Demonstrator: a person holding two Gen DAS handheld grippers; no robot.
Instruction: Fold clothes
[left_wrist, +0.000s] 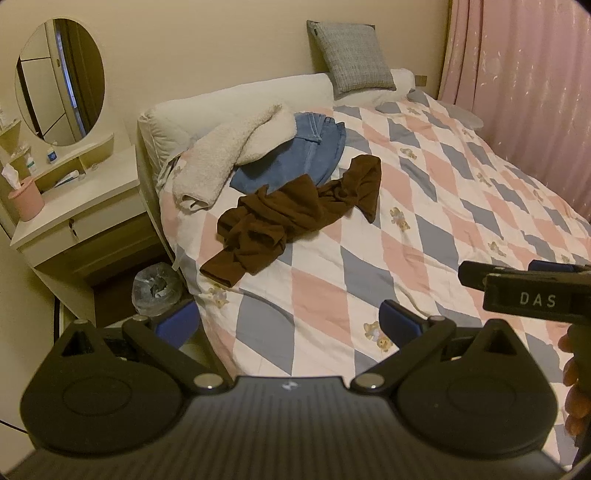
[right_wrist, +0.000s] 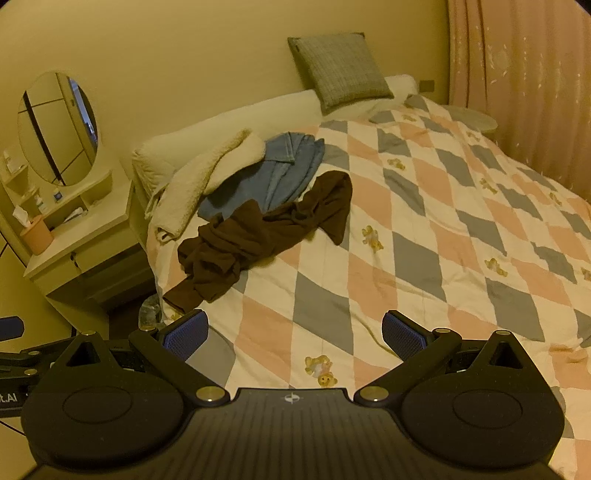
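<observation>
Fingers released on both left gripper (left_wrist: 288, 321) and right gripper (right_wrist: 295, 332); brown garment (left_wrist: 291, 210) at 11 o'clock looks light, limp, crumpled — pinch an outer hem edge.

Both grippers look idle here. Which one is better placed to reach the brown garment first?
Probably the left gripper: the brown garment lies crumpled near the bed's left edge, on its side. The right gripper sits farther right. Both have open, empty jaws.

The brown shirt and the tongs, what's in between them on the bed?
Just bare quilt. Both views show only checked cover between the open tongs, left and right, and the crumpled brown shirt.
</observation>
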